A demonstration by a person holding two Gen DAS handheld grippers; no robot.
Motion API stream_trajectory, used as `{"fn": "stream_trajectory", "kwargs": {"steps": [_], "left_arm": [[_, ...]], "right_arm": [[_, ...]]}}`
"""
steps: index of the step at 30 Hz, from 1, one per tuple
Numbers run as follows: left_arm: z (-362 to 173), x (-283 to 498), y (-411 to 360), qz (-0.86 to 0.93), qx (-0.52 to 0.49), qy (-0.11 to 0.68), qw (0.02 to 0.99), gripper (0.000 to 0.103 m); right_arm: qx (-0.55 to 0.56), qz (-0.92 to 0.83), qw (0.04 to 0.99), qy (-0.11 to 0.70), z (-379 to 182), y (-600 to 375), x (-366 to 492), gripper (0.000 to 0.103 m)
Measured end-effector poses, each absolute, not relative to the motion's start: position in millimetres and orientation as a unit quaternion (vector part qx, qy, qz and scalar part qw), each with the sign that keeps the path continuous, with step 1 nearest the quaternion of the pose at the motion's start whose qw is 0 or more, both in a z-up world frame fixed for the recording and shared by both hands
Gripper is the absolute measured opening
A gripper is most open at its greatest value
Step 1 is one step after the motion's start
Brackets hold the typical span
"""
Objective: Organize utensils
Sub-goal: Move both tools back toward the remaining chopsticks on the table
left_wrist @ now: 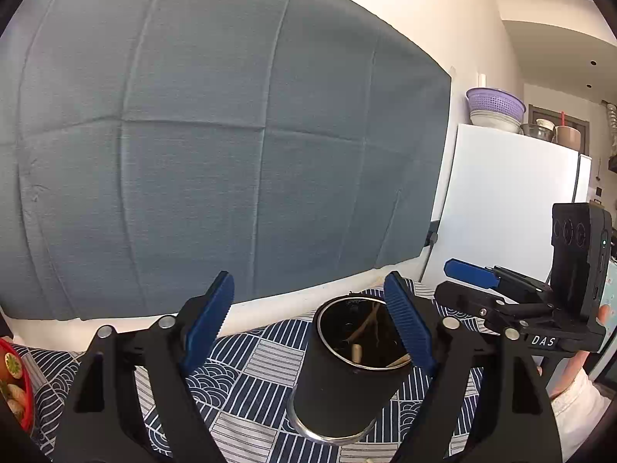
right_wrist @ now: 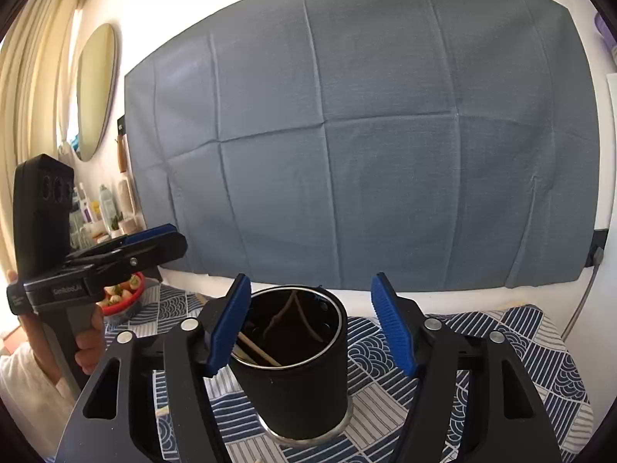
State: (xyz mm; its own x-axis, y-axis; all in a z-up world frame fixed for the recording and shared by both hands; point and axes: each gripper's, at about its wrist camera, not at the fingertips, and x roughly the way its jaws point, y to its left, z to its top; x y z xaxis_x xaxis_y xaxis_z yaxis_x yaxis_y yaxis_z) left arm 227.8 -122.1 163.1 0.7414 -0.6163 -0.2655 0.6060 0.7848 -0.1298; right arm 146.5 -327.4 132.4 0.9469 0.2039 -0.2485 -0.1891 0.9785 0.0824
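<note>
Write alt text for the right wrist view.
The open right gripper hovers at a black utensil holder containing wooden chopsticks, on a blue patterned tablecloth. At left a hand holds the left gripper; a grey cloth covers the wall.

Your left gripper stands with its jaws apart, blue pads at 7 and 5 o'clock of centre, nothing between them. The black utensil holder stands upright on the patterned tablecloth at 5 o'clock, its rim partly behind your right-hand pad; wooden utensils lie inside. Your right gripper enters at 3 to 4 o'clock, held by a hand. A grey-blue cloth hangs on the wall from 9 to 1 o'clock. A red bowl sits at 8 o'clock, a white refrigerator at 3 o'clock.
</note>
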Motion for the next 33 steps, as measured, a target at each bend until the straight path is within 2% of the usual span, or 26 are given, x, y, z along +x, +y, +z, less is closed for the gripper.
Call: {"fn": "stream_trajectory", "kwargs": {"steps": [1,4,21,33], "left_arm": [[164.3,226.6,-118.9,-0.324,-0.019,0.148,0.934,0.089],[165.2,219.9,-105.9,-0.309,-0.020,0.145,0.940,0.097],[140.9,212.6,-27.2,-0.246,0.007,0.196,0.949,0.097],[102.2,223.2,16.0,-0.175,0.027,0.320,0.931,0.097]], "right_arm": [[0.027,0.099,0.986,0.128,133.0,-325.6,143.8,0.072],[0.023,0.090,0.988,0.124,135.3,-321.9,136.2,0.085],[0.018,0.047,0.986,0.158,123.5,-311.0,118.2,0.090],[0.011,0.009,0.977,0.214,94.7,-304.4,124.4,0.090]]}}
